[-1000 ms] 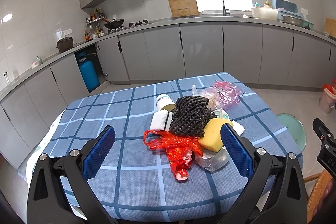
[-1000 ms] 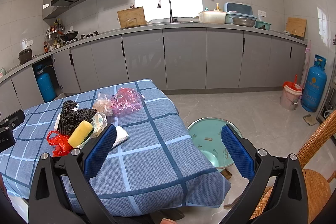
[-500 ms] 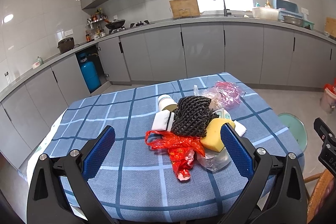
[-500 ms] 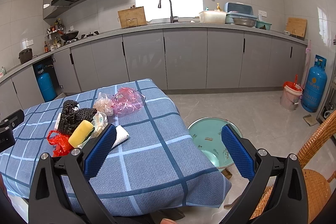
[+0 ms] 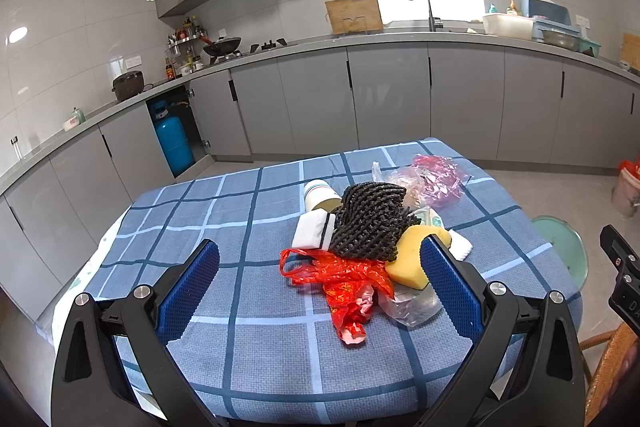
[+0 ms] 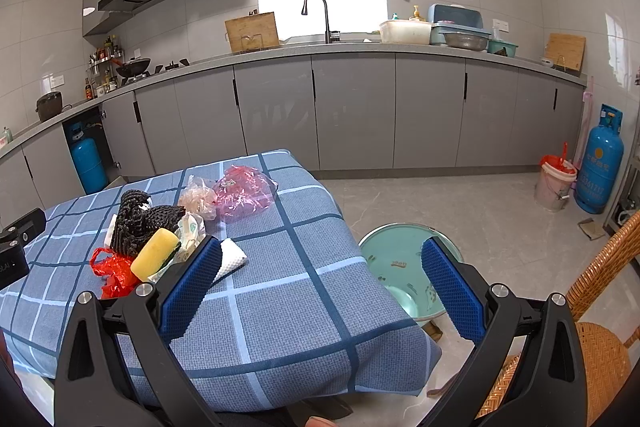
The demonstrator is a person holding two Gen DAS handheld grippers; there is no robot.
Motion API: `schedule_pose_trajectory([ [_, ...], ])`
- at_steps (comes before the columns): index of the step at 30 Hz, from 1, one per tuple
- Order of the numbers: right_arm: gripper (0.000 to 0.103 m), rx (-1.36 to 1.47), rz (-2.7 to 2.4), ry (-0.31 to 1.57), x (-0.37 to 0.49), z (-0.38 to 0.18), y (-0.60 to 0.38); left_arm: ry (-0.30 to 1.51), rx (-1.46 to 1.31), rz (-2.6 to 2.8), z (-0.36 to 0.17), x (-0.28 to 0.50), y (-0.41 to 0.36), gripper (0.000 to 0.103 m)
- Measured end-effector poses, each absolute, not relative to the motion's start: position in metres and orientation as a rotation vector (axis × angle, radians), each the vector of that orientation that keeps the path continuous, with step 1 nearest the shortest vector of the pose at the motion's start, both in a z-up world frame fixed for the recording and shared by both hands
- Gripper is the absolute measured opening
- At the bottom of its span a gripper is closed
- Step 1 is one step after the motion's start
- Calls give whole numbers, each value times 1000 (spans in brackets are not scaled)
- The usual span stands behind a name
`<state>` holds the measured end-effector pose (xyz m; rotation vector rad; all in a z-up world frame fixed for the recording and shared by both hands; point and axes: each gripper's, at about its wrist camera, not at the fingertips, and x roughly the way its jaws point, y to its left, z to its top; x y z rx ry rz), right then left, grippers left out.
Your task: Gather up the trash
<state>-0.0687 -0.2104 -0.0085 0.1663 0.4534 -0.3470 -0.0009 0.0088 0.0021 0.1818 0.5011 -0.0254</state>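
Left wrist view: left tool (image 5: 320, 279) is hovering wide open, holding nothing, over the tabletop (image 5: 248, 347). Trash pile is sitting mid-cloth: black net (image 5: 372, 221) lying on the sponge (image 5: 412, 259) and red bag (image 5: 344, 283), cup (image 5: 320, 193) and pink bag (image 5: 436, 179) behind. Right tool (image 6: 320, 283) is also gaping wide and empty, pile to its left, green bin (image 6: 400, 267) standing on the floor beside the tabletop.
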Motion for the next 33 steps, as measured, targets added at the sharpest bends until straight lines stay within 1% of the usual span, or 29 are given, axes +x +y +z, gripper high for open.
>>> schedule_pose_trajectory([
  [8, 98, 167, -349, 453, -67, -11, -210, 522, 179, -11, -3, 4, 16, 99],
  [14, 98, 154, -313, 472, -53, -20, -201, 610, 154, 49, -31, 25, 42, 99],
  [19, 98, 115, -256, 483, -30, -25, -181, 675, 203, 78, -52, 43, 56, 99],
  [23, 98, 82, -213, 507, -7, -30, -167, 687, 213, 86, -58, 49, 61, 99],
  [29, 98, 49, -162, 517, 24, -30, -151, 726, 133, 84, -77, 73, 65, 99],
  [33, 98, 50, -132, 549, 42, -42, -145, 687, 136, 90, -72, 84, 60, 99],
])
